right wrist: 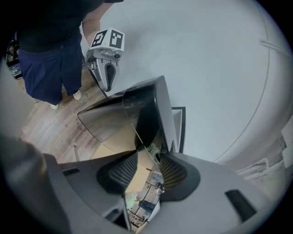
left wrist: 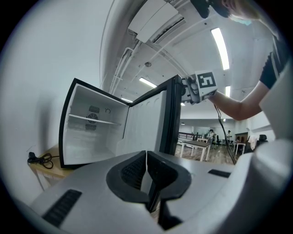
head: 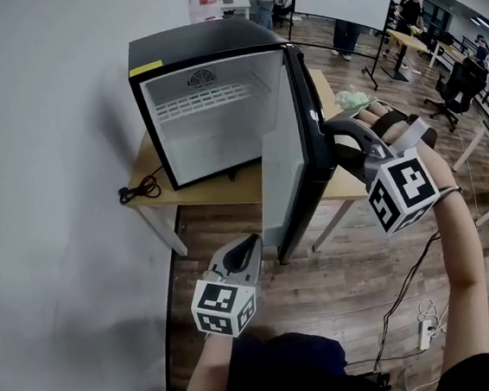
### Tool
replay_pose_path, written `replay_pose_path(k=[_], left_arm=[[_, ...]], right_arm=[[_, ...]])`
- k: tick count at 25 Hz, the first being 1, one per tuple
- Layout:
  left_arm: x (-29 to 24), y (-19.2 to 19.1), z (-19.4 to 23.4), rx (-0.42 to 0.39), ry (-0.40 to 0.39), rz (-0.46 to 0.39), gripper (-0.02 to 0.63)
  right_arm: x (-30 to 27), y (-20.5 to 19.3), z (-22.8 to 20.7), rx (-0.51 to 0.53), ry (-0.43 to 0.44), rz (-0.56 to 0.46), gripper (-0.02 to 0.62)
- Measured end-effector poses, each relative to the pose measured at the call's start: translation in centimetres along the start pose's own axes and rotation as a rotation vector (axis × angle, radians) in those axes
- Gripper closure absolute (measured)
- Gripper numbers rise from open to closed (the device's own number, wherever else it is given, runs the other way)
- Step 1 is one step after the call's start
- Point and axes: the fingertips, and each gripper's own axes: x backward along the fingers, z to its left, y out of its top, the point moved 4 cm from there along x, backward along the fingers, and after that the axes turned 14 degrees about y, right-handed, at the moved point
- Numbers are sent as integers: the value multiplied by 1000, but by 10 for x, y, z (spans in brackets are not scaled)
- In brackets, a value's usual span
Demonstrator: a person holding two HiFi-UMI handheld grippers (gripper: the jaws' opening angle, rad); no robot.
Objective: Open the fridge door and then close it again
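A black mini fridge (head: pixel 199 91) with a white, empty inside stands on a wooden table (head: pixel 218 189). Its door (head: pixel 287 142) is swung wide open towards me. My right gripper (head: pixel 335 133) is at the door's upper free edge. In the right gripper view its jaws (right wrist: pixel 149 170) straddle the thickness of the glossy black door (right wrist: pixel 114 114), one pad on each side. My left gripper (head: pixel 243 249) hangs low near the door's bottom corner. Its jaws (left wrist: pixel 146 157) are shut with nothing between them, and they point at the open fridge (left wrist: pixel 91 132).
A white wall runs along the left. A black power cable (head: pixel 138 191) lies coiled on the table's left end, and something green (head: pixel 354 98) sits at its right end. A power strip (head: pixel 426 332) lies on the wood floor. Desks, chairs and people fill the back right.
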Motion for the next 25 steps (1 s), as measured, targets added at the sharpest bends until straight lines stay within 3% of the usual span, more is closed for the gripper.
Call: replay_pose_path(k=[25], left_arm=[[1,-21,-6,17,42,17,597]], right_arm=[[-8,-13,7,29,0,-4,479]])
